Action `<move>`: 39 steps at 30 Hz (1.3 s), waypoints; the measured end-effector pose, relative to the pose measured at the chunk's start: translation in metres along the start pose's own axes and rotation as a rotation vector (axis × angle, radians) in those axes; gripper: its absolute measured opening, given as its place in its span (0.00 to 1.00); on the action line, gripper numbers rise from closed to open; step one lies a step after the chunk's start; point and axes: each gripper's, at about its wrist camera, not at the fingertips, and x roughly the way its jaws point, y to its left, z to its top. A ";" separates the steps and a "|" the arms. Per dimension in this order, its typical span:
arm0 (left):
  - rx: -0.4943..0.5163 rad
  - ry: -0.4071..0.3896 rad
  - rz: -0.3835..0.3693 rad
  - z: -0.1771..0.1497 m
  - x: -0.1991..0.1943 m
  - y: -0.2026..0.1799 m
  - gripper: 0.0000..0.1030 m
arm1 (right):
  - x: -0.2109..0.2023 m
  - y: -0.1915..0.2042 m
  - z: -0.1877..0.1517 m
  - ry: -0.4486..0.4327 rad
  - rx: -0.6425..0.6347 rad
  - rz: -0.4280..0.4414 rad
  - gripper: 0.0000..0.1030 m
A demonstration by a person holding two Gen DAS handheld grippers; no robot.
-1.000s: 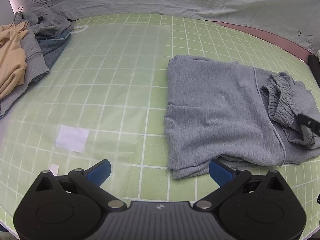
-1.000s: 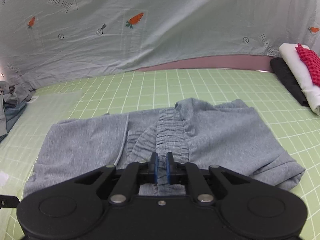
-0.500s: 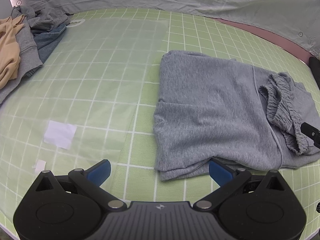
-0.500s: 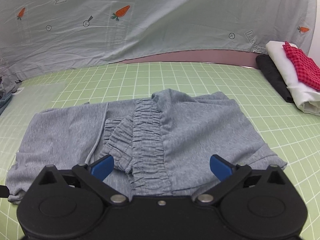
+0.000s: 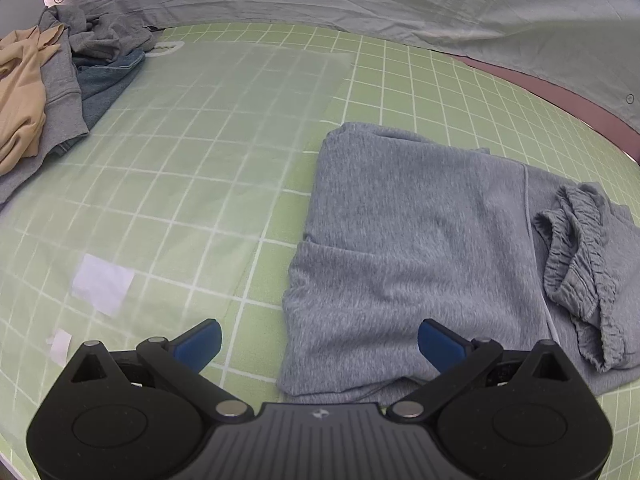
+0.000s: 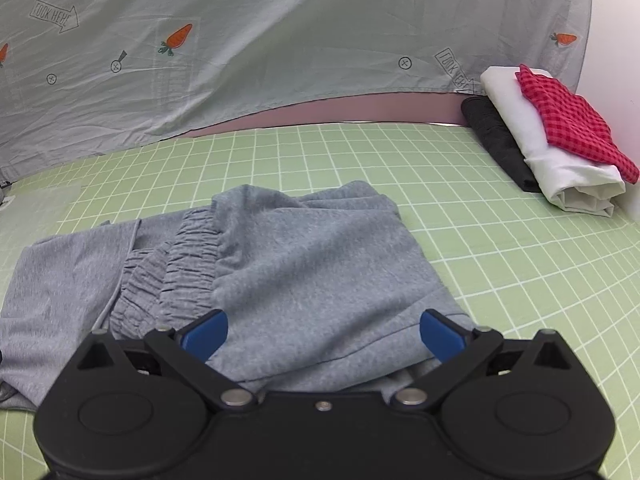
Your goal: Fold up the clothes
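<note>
- The grey sweatpants [image 5: 420,248] lie folded into a rough rectangle on the green gridded mat [image 5: 360,80] covering the desk; the knit looks soft and fleecy, and the ruched elastic waistband [image 5: 576,264] bunches up at one end.
- A frosted translucent sheet [image 5: 224,120] lies flat beside them, with a heap of unfolded clothes [image 5: 52,80] beyond it.
- A neat stack of folded clothes [image 6: 552,148] sits at the mat's far edge.
- The left gripper [image 5: 320,340] hovers at the near hem, fingers spread and empty.
- The right gripper [image 6: 323,332] was pinching the waistband a second ago; its fingers now stand wide apart over the cloth.
</note>
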 end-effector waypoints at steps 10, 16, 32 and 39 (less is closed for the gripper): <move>-0.072 0.008 0.007 0.012 0.022 -0.001 0.93 | 0.026 -0.050 0.006 0.054 -0.067 -0.072 1.00; -0.106 -0.008 -0.010 0.012 0.029 -0.009 0.62 | 0.043 -0.074 0.011 0.050 -0.068 -0.092 1.00; 0.093 -0.156 -0.161 0.037 -0.031 -0.087 0.11 | 0.056 -0.105 0.005 0.072 0.048 -0.125 1.00; 0.298 -0.131 -0.431 0.037 -0.028 -0.195 0.10 | 0.060 -0.118 -0.001 0.086 0.099 -0.136 1.00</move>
